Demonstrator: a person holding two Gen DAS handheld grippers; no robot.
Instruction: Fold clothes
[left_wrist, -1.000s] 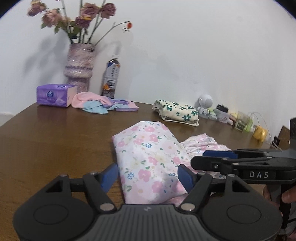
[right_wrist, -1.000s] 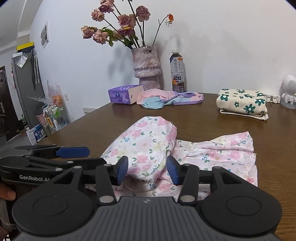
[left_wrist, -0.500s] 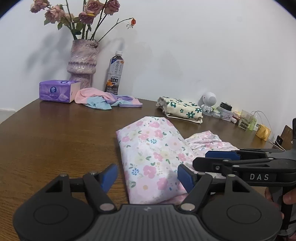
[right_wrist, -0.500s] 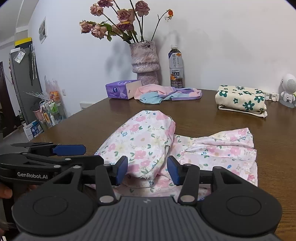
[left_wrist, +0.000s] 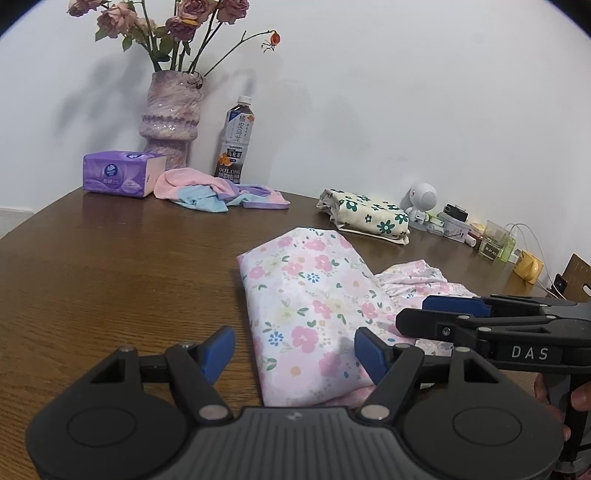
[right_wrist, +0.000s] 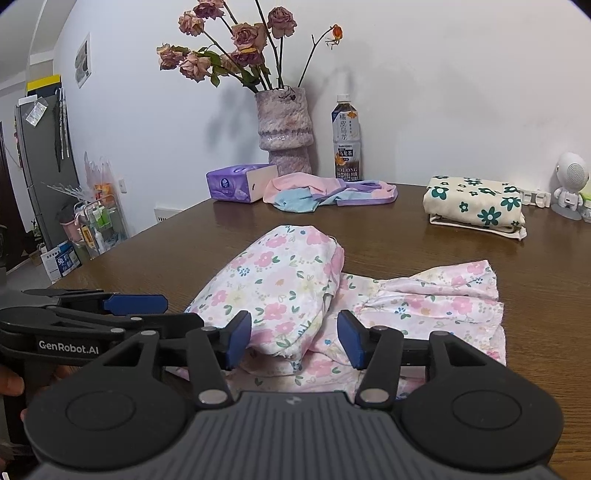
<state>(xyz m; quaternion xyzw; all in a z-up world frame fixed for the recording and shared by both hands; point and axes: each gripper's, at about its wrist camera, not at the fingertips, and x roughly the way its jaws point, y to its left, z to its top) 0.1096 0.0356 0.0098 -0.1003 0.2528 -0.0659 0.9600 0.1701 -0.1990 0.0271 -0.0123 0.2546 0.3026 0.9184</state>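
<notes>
A pink floral garment (left_wrist: 306, 310) lies on the brown table (left_wrist: 110, 280), folded over itself into a puffy bundle, with a ruffled part (right_wrist: 436, 299) spread flat to the right. My left gripper (left_wrist: 294, 350) stands open at the bundle's near end, the cloth lying between its blue fingers but not pinched. My right gripper (right_wrist: 294, 339) is open too, its fingers either side of the bundle's near fold. Each gripper shows from the side in the other's view.
A folded cream garment with green flowers (right_wrist: 474, 205) lies at the back right. A crumpled pink, blue and purple garment (left_wrist: 218, 194), a purple tissue box (left_wrist: 120, 173), a vase of dried roses (left_wrist: 171, 118) and a bottle (left_wrist: 234, 142) line the back. Small items (left_wrist: 487, 243) crowd the right corner.
Both grippers have drawn back and risen slightly from the bundle, staying open. The top layer of the floral garment has settled flatter on the table.
</notes>
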